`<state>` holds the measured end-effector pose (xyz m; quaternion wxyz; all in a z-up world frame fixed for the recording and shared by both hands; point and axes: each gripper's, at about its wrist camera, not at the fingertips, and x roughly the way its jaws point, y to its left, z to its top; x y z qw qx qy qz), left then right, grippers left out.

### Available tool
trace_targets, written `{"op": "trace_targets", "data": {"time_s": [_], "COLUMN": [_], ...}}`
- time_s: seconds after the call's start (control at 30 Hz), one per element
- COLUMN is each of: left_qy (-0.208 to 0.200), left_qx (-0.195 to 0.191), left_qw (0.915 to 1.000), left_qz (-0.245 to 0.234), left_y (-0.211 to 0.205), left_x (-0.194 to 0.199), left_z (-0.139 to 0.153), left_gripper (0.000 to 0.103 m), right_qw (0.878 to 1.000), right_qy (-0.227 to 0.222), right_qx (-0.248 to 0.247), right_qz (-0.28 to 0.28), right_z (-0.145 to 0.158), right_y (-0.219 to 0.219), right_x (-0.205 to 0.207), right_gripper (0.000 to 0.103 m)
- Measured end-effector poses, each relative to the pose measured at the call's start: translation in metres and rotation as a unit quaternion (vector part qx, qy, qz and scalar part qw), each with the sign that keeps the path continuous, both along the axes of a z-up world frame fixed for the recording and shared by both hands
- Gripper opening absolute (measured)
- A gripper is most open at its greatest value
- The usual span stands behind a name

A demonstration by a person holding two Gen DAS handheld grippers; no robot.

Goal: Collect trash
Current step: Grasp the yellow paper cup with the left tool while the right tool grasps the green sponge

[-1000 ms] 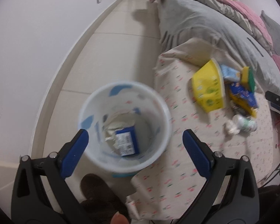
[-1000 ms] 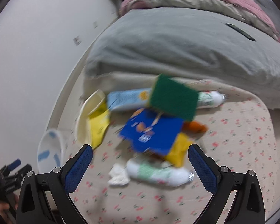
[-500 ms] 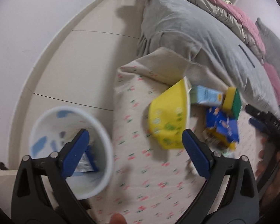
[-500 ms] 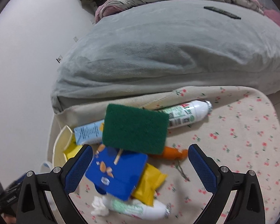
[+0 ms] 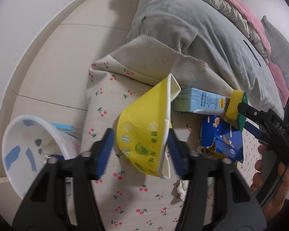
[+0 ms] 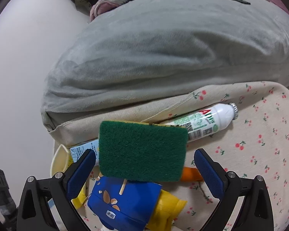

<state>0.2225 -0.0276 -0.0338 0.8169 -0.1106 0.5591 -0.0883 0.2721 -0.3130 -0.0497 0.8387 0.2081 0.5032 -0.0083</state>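
Note:
A crushed yellow paper bowl [image 5: 144,130] lies on its side on the cherry-print cloth [image 5: 106,202]. My left gripper [image 5: 140,141] straddles it with its jaws closing; the right pad is at the bowl's rim and a thin gap shows at the left pad. A green-and-yellow sponge [image 6: 142,152] rests on top of the trash pile. My right gripper [image 6: 145,170] is open around it, with both pads clear of its ends. In the left wrist view the right gripper [image 5: 249,120] reaches the sponge [image 5: 236,107] from the right. The white bin [image 5: 11,154] stands on the floor to the left.
The pile also holds a light blue carton [image 5: 198,102], a blue snack packet [image 6: 123,204], a white bottle [image 6: 206,123], a yellow wrapper [image 6: 167,206] and a crumpled tissue [image 5: 181,188]. A grey blanket [image 6: 163,48] rises just behind. A hand [image 5: 269,173] holds the right gripper.
The left gripper swung right from above the bin to the yellow bowl, and its jaws narrowed around it. The right gripper came down closer to the sponge.

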Motion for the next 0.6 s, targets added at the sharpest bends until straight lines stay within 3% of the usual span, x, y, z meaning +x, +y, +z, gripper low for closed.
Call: {"op": "trace_targets", "data": {"time_s": [0.17, 0.27, 0.6], "left_qy": [0.002, -0.009, -0.041], "left_qx": [-0.001, 0.002, -0.005], "left_qw": [1.0000, 0.9999, 0.9991], "left_qz": [-0.008, -0.009, -0.014], "left_y": [-0.003, -0.003, 0.003], "left_x": [-0.002, -0.006, -0.012], "left_z": [-0.001, 0.004, 0.026], "left_gripper": [0.023, 0.009, 0.005], "right_qw": [1.000, 1.000, 0.999], "right_qy": [0.006, 0.000, -0.033], "right_qx": [0.012, 0.020, 0.003], "right_qz": [-0.010, -0.013, -0.006], "right_z": [-0.006, -0.006, 0.024], "right_y": [-0.002, -0.005, -0.008], "right_x": [0.003, 0.000, -0.020], "right_gripper": [0.102, 0.089, 0.088]}}
